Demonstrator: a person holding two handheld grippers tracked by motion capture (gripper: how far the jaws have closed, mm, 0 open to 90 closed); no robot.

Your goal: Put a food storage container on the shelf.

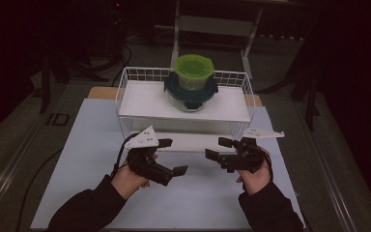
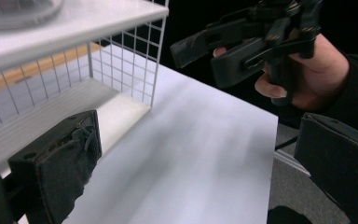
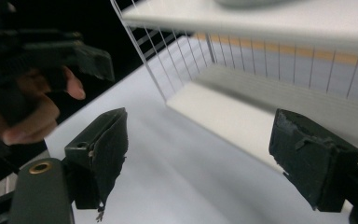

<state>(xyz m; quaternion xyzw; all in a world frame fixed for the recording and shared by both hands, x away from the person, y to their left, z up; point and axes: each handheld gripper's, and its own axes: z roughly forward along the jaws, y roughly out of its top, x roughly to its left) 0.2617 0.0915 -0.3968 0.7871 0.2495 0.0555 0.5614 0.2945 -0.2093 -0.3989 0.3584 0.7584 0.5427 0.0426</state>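
A white wire rack (image 1: 125,89) stands at the back of a white mat (image 1: 198,198). On its upper shelf (image 1: 145,101) a clear tub with a dark teal lid (image 1: 174,89) carries a smaller tub with a green lid (image 1: 193,67). My left gripper (image 1: 174,156) hovers open over the mat in front of the rack, nothing between its pads (image 2: 60,163). My right gripper (image 1: 214,147) faces it from the right, also open and empty. In the left gripper view the right gripper (image 2: 196,63) is held up beside the rack's corner (image 2: 156,60).
The rack's lower shelf (image 3: 242,116) lies bare behind the wire mesh (image 3: 177,60). A hand (image 3: 23,116) holding the left gripper is seen at the left of the right gripper view. Dark floor, a cable (image 1: 34,179) and frame legs (image 1: 176,34) surround the table.
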